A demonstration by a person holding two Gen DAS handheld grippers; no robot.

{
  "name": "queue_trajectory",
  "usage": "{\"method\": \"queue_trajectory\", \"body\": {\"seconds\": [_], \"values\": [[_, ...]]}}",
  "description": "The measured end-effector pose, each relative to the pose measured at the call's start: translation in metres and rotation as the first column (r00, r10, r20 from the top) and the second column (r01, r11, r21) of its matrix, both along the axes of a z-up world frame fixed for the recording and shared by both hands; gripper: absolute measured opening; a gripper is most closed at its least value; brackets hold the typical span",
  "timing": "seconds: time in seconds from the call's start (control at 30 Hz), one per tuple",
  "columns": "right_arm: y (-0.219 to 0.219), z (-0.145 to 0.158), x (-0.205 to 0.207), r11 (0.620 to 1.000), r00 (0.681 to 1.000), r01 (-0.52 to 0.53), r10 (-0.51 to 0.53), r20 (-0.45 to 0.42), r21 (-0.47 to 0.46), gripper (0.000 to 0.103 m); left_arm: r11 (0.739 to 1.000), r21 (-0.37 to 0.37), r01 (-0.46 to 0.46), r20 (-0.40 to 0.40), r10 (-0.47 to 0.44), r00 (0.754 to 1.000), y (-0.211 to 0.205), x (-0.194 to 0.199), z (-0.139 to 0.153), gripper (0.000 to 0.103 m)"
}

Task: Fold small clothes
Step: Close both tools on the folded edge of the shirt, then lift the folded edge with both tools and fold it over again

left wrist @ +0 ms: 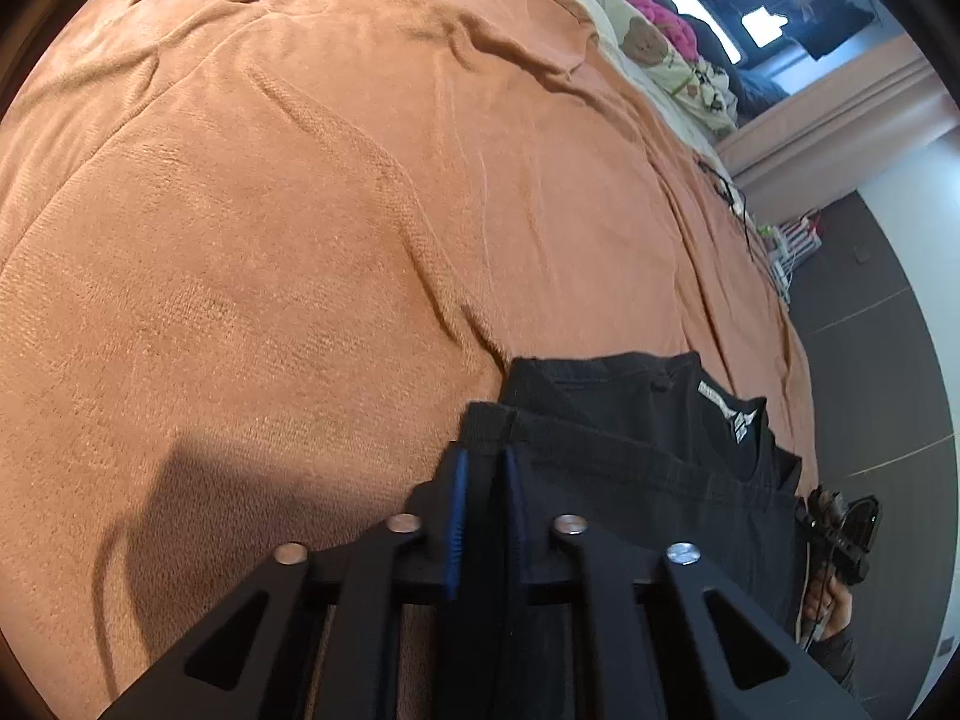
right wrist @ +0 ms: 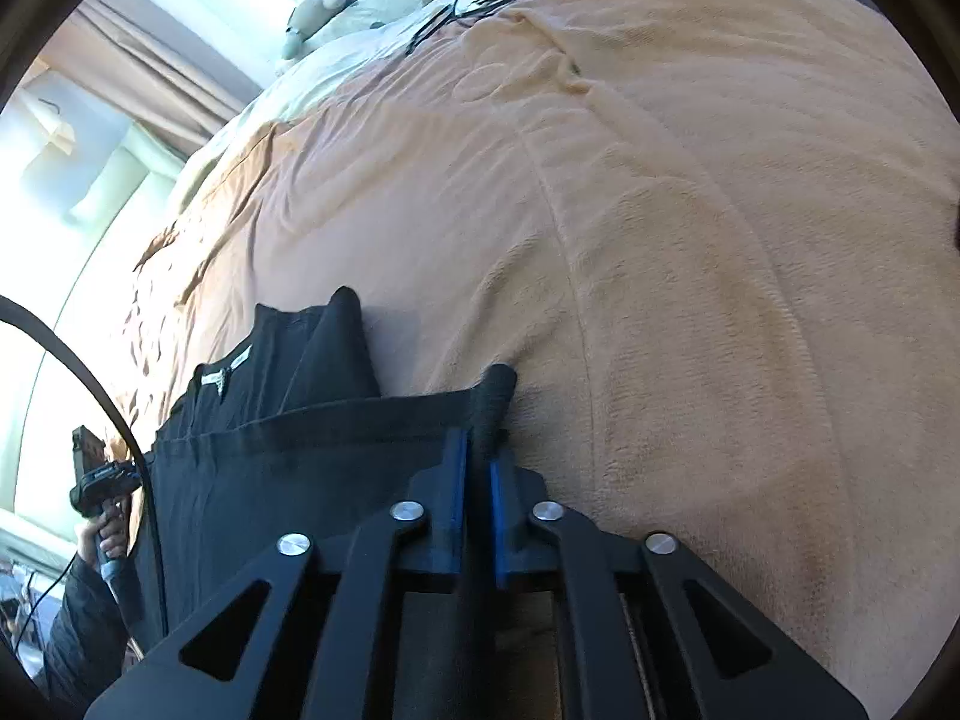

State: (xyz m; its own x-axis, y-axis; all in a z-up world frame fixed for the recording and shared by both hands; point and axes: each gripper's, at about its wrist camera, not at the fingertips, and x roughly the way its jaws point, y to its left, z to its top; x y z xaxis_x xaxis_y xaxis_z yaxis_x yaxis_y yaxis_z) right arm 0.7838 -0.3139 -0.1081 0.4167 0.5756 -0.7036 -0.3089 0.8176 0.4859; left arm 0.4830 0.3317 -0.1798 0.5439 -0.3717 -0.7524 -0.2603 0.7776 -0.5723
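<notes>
Orange blanket (left wrist: 300, 210) ahead of both tools, mostly bare. Black garment (left wrist: 630, 450) lies at the tool tips, hem lapped up near collar w/ label. Left gripper (left wrist: 485, 468) & right gripper (right wrist: 477, 450) each clamped on a hem corner. Est. mid-fold; further folds left.

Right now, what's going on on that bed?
A person is folding a black T-shirt on an orange blanket, with a handheld gripper in each hand. The left gripper is shut on one corner of the shirt's near edge, and the right gripper is shut on the opposite corner. The hem is gathered up between them, with the collar and its label lying just beyond. The fold is not yet laid down.
</notes>
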Motion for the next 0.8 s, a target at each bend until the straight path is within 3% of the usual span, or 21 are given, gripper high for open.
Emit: {"method": "queue_trajectory", "body": {"seconds": [0.27,0.53,0.8], "values": [[0.002,0.035,-0.026,1.000,0.995,0.003,0.000,0.099,-0.029,0.002,0.999,0.036,-0.008,0.065,0.006,0.998,-0.003,-0.009,0.030,0.003],[0.003,0.084,-0.052,0.999,0.973,0.014,-0.004,0.229,-0.045,0.001,0.991,0.123,-0.044,0.172,0.022,0.985,-0.007,-0.020,0.093,0.003],[0.013,0.100,-0.042,0.997,0.966,0.028,-0.008,0.259,-0.070,0.001,0.978,0.196,-0.063,0.176,0.028,0.984,-0.004,-0.004,0.115,0.003]]}}
